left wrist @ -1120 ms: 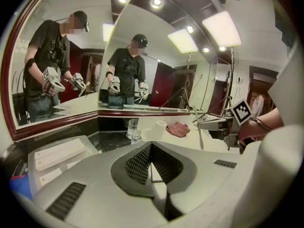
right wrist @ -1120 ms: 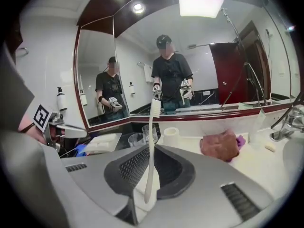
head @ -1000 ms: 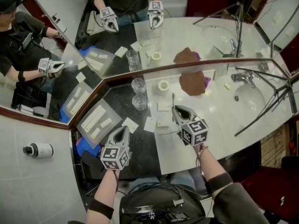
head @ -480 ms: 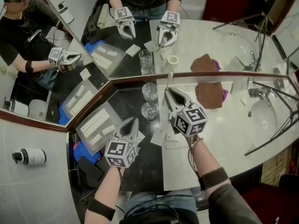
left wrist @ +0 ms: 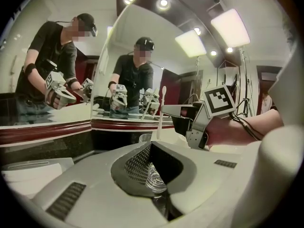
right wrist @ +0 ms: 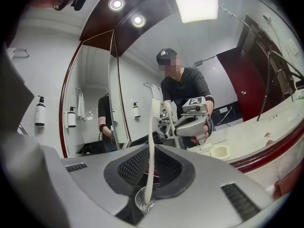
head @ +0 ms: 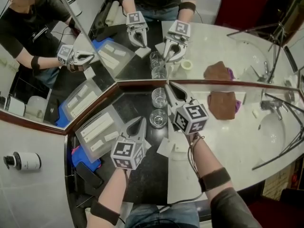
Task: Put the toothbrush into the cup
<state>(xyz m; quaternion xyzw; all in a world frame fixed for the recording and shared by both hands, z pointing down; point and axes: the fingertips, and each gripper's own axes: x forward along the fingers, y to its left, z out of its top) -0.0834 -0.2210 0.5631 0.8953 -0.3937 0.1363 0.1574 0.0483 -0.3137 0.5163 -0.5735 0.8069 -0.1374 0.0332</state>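
Lower centre of the left gripper view, a clear ribbed glass cup [left wrist: 155, 180] shows only partly behind the jaws of the left gripper [head: 141, 121].

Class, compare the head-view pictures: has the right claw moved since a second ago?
Yes. The right claw, gripping the toothbrush, moved left, up beside the glass cups.

legible text: none | left gripper [head: 141, 121] cube [head: 126, 154]: black-and-white square pattern only | right gripper [head: 170, 86] cube [head: 192, 118]: same (no letters, no digits) | white bottle [head: 26, 161] label: too small to read | wall bottles [right wrist: 40, 112]: labels unreadable
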